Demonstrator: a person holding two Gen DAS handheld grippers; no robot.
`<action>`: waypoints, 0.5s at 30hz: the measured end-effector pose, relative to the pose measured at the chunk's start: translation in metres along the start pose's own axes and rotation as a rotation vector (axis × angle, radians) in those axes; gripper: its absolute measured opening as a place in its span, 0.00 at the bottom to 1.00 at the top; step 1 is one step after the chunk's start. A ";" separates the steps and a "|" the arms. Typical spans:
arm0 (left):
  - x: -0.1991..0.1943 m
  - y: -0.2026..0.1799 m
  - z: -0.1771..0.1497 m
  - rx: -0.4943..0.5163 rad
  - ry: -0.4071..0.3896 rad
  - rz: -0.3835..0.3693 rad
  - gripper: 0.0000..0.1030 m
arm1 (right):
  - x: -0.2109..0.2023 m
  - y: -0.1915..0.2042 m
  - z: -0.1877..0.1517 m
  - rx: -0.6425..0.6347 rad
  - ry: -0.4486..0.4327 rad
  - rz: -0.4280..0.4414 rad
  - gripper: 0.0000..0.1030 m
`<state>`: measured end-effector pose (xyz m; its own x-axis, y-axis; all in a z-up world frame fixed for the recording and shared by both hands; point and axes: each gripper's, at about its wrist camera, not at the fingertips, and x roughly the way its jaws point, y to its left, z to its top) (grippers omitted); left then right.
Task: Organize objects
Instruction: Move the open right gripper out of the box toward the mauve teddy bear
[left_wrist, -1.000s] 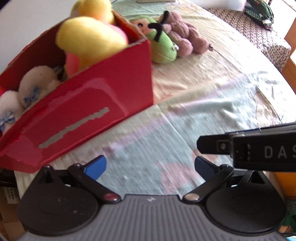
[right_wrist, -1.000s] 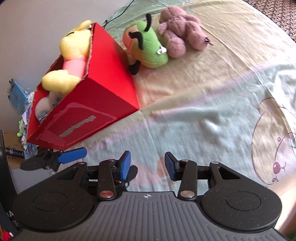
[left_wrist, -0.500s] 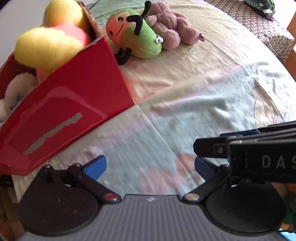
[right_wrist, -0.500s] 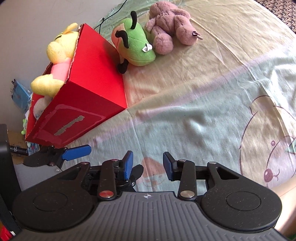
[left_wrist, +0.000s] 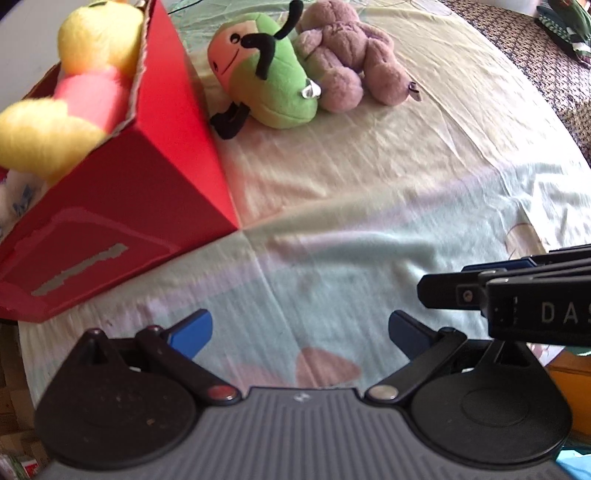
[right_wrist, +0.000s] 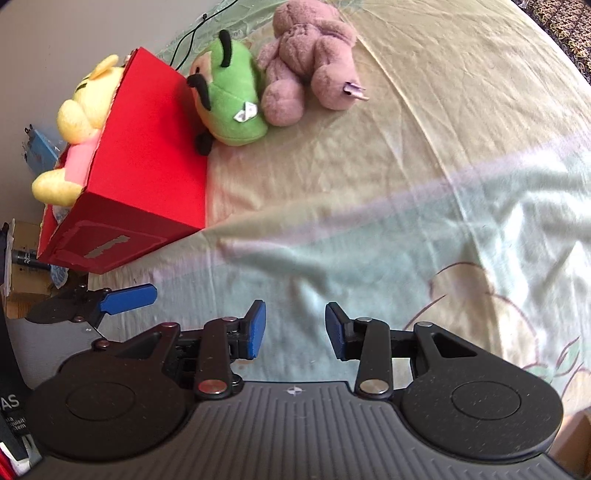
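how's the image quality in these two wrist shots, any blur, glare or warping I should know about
Left wrist view: the yellow plush in the red box is smeared by blur, a glossy sheen sits on the box front, and fisheye bends the bedsheet. Right wrist view: green plush and purple plush are fairly sharp, sheet folds mid-frame blur.

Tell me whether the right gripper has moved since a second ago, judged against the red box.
Yes. In the right wrist view the red box has slid left and away, so the right gripper, jaws apart and empty, has drawn back and to the right of it.
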<state>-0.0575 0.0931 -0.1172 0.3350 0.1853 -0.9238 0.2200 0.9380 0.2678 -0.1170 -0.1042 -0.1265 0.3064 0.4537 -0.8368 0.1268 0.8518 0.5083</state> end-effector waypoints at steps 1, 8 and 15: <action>0.001 -0.003 0.002 -0.006 0.003 0.002 0.98 | -0.001 -0.004 0.002 -0.002 0.004 0.003 0.39; 0.008 -0.028 0.018 -0.028 0.019 0.016 0.98 | -0.004 -0.029 0.018 -0.006 0.020 0.040 0.39; 0.015 -0.046 0.032 -0.037 0.030 0.018 0.98 | -0.007 -0.049 0.029 0.005 0.021 0.086 0.39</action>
<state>-0.0338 0.0432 -0.1344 0.3105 0.2106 -0.9270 0.1800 0.9445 0.2749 -0.0981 -0.1565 -0.1391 0.2970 0.5306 -0.7939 0.1059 0.8080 0.5796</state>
